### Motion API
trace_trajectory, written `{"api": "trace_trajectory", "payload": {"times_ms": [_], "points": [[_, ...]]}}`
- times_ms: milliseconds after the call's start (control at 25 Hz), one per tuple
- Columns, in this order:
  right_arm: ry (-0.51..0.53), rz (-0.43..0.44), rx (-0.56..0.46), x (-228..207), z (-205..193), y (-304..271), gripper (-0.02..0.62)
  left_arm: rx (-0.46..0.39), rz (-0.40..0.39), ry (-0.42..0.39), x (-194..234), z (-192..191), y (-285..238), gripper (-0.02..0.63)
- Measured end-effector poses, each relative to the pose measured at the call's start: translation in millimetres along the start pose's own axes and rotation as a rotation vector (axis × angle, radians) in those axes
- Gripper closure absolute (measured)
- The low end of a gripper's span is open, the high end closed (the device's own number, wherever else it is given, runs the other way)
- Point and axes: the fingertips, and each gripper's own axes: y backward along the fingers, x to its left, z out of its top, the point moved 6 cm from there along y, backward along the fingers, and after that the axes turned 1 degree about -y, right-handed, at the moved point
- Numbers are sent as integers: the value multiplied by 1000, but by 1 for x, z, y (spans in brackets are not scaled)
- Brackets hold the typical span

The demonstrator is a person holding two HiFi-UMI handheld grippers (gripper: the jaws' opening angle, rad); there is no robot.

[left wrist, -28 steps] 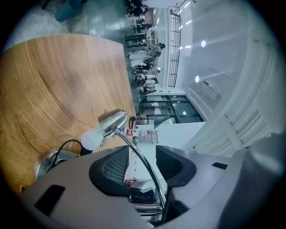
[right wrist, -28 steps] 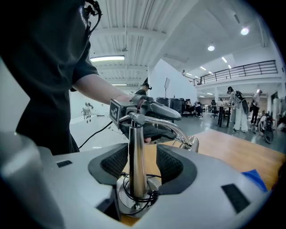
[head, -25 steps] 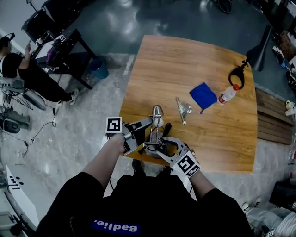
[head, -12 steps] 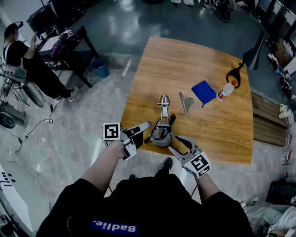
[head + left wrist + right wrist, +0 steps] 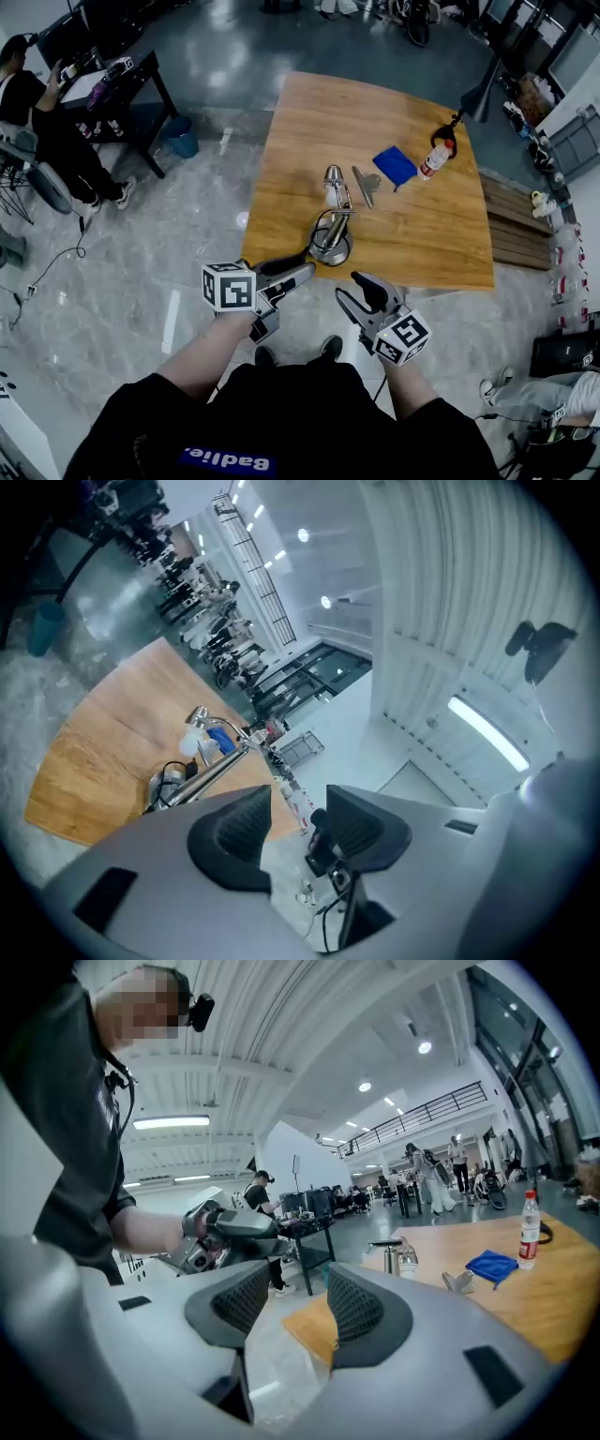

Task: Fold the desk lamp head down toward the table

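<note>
Your left gripper (image 5: 302,265) is cracked open a little with nothing in it, hanging just off the near edge of the bench (image 5: 291,141). There's one silver desk lamp (image 5: 330,246) right by that edge: round base with a black cord looped on it, and the arm slanting away to the head further in. Your right gripper (image 5: 354,291) is the same deal, slightly parted, empty, touching nothing. Further right on the bench you've got one metal clip (image 5: 364,185), one blue cloth (image 5: 394,165) and one plastic bottle (image 5: 432,160).
</note>
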Motion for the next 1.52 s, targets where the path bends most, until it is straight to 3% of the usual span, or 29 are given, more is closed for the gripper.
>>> {"api": "trace_trajectory", "payload": {"times_ms": [240, 360, 440, 640, 800, 1200, 1520], "points": [[-58, 63, -94, 26, 27, 34, 413, -46, -11, -300, -70, -15, 1, 430], [-50, 108, -152, 32, 50, 57, 422, -51, 12, -522, -104, -27, -4, 445], [-39, 128, -195, 33, 62, 69, 471, -36, 37, -662, -119, -37, -8, 477], [29, 176, -211, 41, 78, 86, 526, -43, 70, -824, -145, -49, -17, 547], [57, 172, -189, 48, 76, 93, 589, -46, 63, -864, -160, -55, -22, 597], [96, 142, -157, 63, 67, 94, 591, -47, 19, -901, -172, -64, -22, 597], [93, 137, -155, 68, 66, 96, 591, -62, 12, -887, -180, -63, -17, 598]]}}
